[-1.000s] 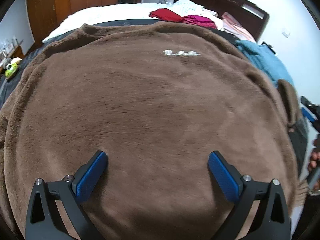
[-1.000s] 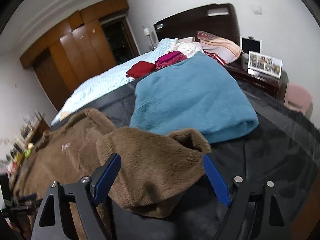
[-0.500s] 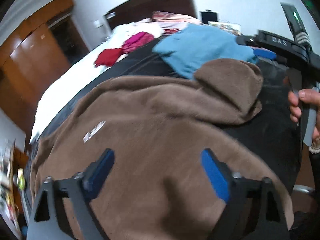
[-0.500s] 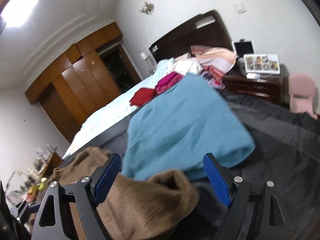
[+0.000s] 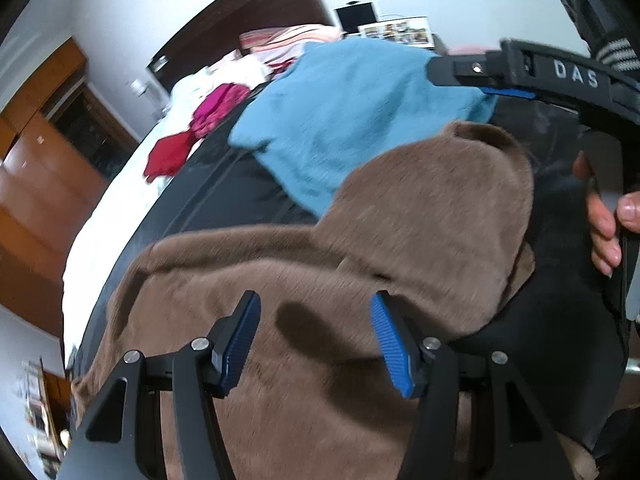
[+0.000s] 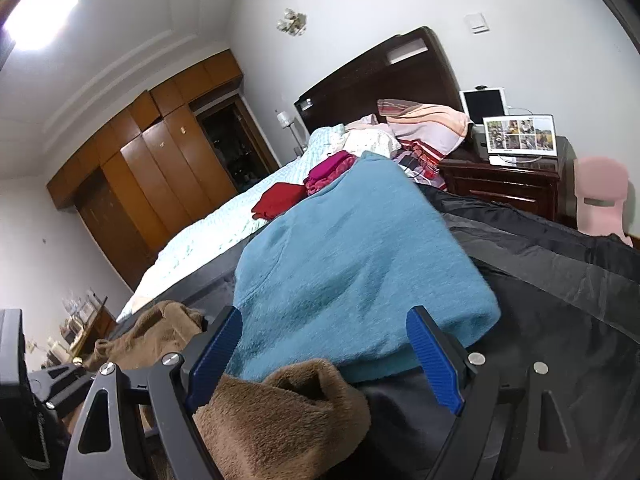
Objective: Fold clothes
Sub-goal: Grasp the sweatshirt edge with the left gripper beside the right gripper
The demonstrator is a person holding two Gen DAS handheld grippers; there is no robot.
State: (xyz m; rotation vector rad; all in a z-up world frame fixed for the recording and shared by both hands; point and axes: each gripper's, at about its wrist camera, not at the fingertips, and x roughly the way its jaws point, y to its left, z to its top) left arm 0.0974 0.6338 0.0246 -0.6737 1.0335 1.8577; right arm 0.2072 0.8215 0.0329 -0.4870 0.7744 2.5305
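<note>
Brown fleece (image 5: 304,280) sleeve edge lies just beside blue garment (image 5: 352,120).

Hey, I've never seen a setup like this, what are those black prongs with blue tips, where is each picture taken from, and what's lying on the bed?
There is no robot here. A person holds a hand-operated gripper in each hand, and each one carries a wide-angle camera looking out along its two blue-padded fingers. One picture comes from the left gripper, the other from the right gripper. The left view also shows the person's hand holding the right tool. On a dark sheet on the bed lie a brown fleece top and a folded blue garment, with red and pink clothes further back. The left jaws have just been closing above the brown top; nothing is gripped. The right gripper is open over the brown sleeve.
</note>
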